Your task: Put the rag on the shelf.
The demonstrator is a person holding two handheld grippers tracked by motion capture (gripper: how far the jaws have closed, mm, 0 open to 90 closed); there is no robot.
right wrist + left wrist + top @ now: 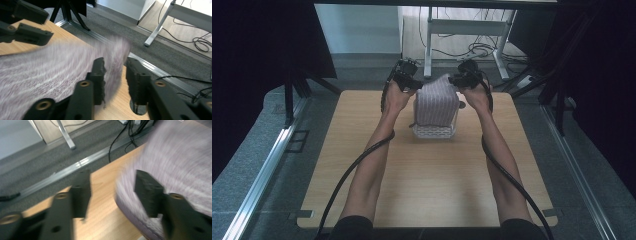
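Blurred striped cloth (50, 75) over basket (433, 132)

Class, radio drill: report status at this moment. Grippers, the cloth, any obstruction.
Left gripper open at the striped cloth's edge. Right gripper open, jaws astride a raised cloth corner. Cloth draped over white basket. Nothing else on table.

No text, label, brand or number can be read in any view. Much of the nearer surfaces is blurred.
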